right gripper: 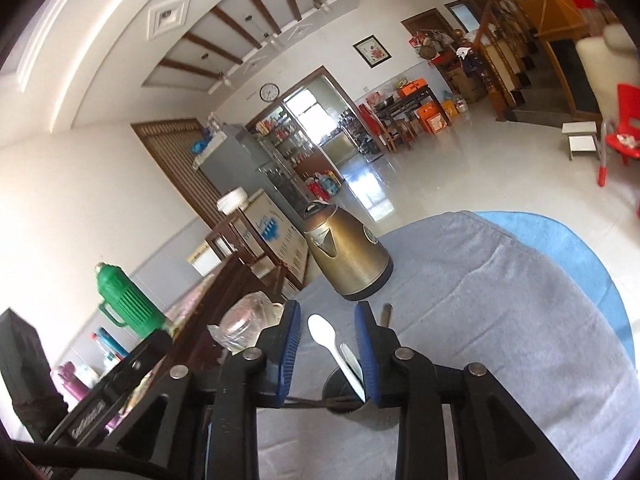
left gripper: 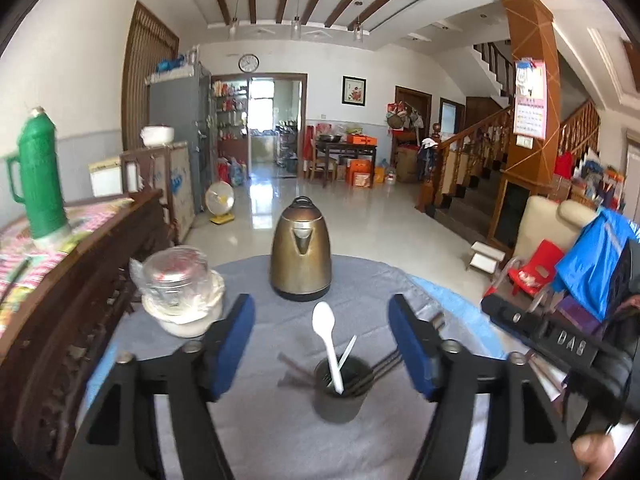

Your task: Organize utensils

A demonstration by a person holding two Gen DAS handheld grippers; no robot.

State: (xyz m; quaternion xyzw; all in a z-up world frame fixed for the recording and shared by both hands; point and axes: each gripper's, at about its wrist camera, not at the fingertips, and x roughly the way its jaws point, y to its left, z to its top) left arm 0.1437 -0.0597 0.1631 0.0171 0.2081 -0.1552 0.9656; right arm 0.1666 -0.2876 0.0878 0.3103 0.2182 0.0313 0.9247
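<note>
A dark cup [left gripper: 340,398] stands on the grey cloth near me, with a white plastic spoon [left gripper: 326,332] and a second white utensil [left gripper: 347,352] upright in it. Dark thin utensils [left gripper: 298,372] lie on the cloth behind the cup, to both sides. My left gripper [left gripper: 321,310] is open wide just short of the cup, holding nothing. In the right wrist view my right gripper [right gripper: 328,314] stands part open above the cup [right gripper: 340,394]. The spoon [right gripper: 326,338] shows between its blue pads, which do not press on it. The right gripper's black body [left gripper: 560,346] appears at the right.
A bronze kettle [left gripper: 301,256] stands at the far middle of the round table [right gripper: 500,280]. A glass jar on a white bowl [left gripper: 180,288] sits at the left. A wooden bench [left gripper: 72,280] with a green thermos [left gripper: 40,176] borders the left side. A thumb [left gripper: 592,450] shows at lower right.
</note>
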